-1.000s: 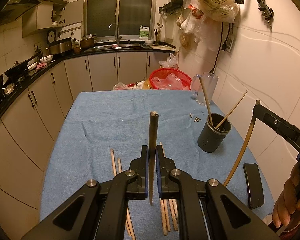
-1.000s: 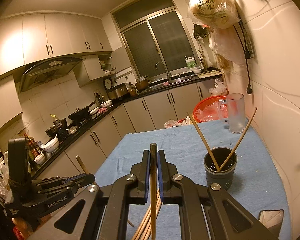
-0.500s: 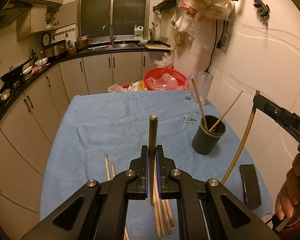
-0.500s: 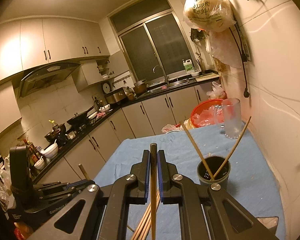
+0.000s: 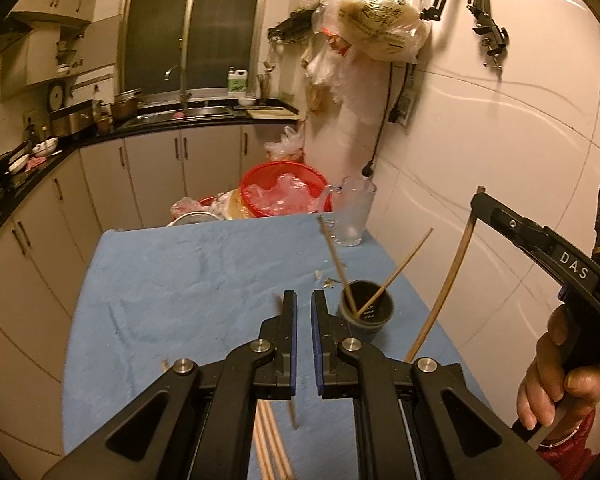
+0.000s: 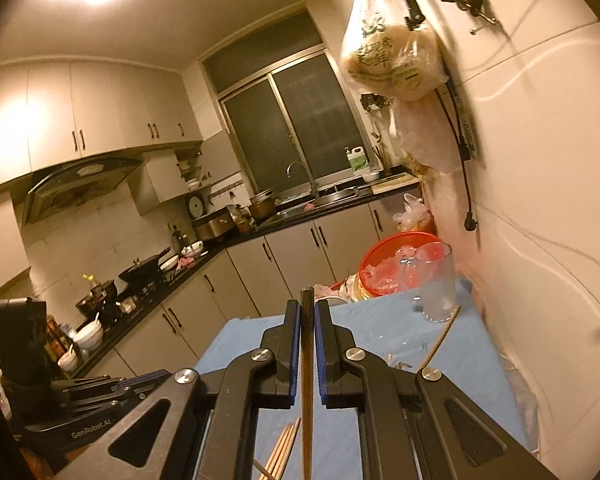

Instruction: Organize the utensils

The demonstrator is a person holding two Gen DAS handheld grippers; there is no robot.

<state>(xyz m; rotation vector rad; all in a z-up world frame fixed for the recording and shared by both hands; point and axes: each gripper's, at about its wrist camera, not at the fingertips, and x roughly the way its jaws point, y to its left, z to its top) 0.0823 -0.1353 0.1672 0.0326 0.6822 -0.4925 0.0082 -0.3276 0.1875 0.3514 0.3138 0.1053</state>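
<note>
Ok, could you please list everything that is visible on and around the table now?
cloth: one, blue, covering the table
holder cup: one, dark grey, right side of cloth
chopsticks in cup: two, light wood, leaning apart
loose chopsticks: several, light wood, near edge of cloth
glass jug: one, clear, far right corner
basket: one, red, behind table
left gripper: black, slightly open, empty
right gripper: black, shut on dark chopstick

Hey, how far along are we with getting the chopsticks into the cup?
Done: two chopsticks stand in the cup. In hand: the right gripper clamps one chopstick. The left gripper has nothing between its fingers, and a blurred stick shows just beside them. Left: several loose chopsticks lie on the blue cloth.
</note>
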